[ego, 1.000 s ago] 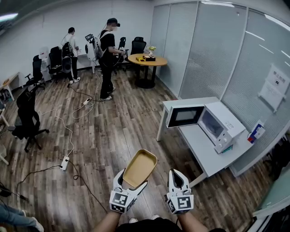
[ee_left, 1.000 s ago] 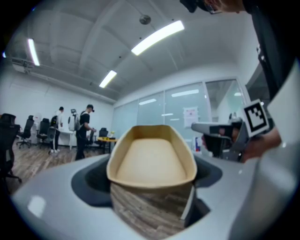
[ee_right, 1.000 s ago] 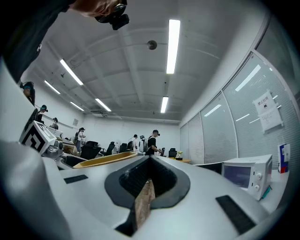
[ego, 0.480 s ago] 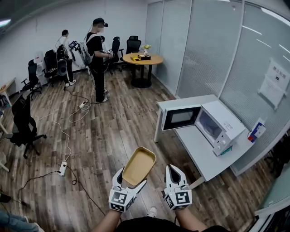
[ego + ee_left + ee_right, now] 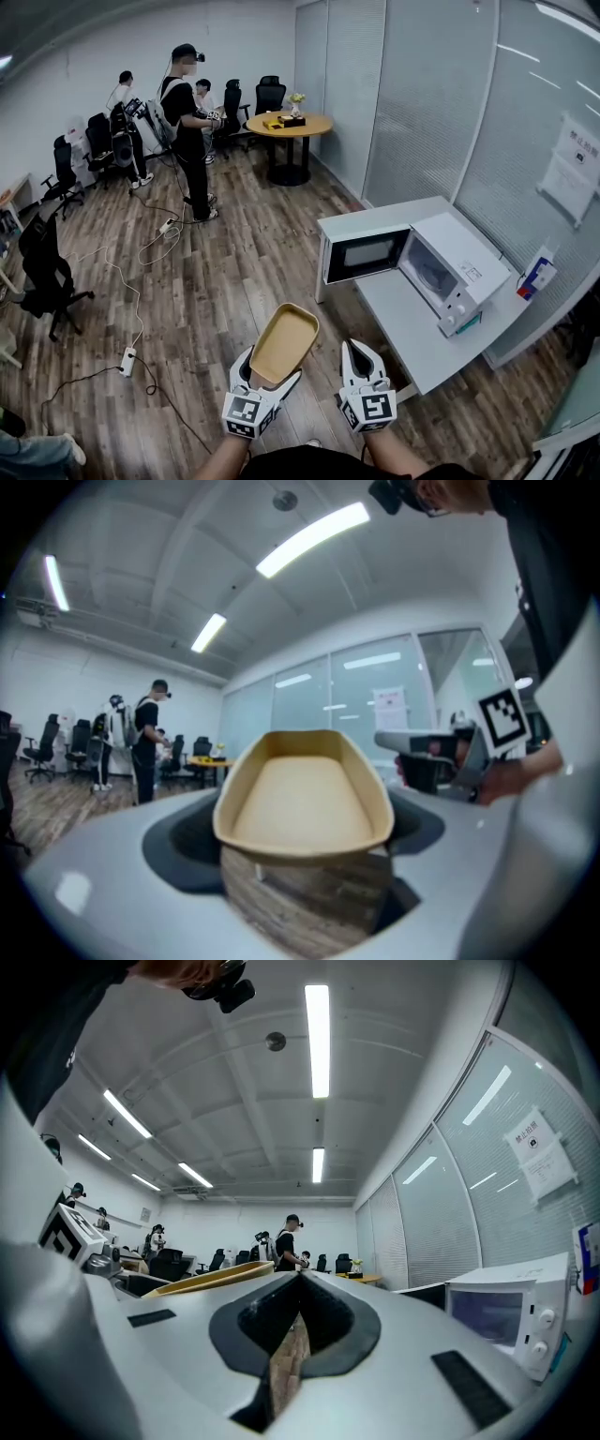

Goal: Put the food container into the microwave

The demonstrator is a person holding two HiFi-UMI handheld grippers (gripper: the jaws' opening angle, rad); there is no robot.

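My left gripper point(image 5: 264, 377) is shut on the near end of a tan oblong food container point(image 5: 284, 343), which juts up and forward above the floor. In the left gripper view the empty container point(image 5: 302, 797) fills the middle between the jaws. My right gripper point(image 5: 359, 360) hangs beside it, shut, with nothing in it; its tips point(image 5: 298, 1279) meet in the right gripper view. The white microwave point(image 5: 446, 272) stands on a white table point(image 5: 412, 319) ahead to the right, its door point(image 5: 366, 253) swung open to the left.
Wood floor lies between me and the table. Cables and a power strip point(image 5: 127, 361) trail on the left floor. A person point(image 5: 187, 122) stands farther back, near a round table point(image 5: 291, 125) and office chairs point(image 5: 42, 272). Glass partitions point(image 5: 441, 103) run along the right.
The view has moved forward toward the microwave table, which now sits closer and more central. Both grippers keep their pose, the left still holding the container.
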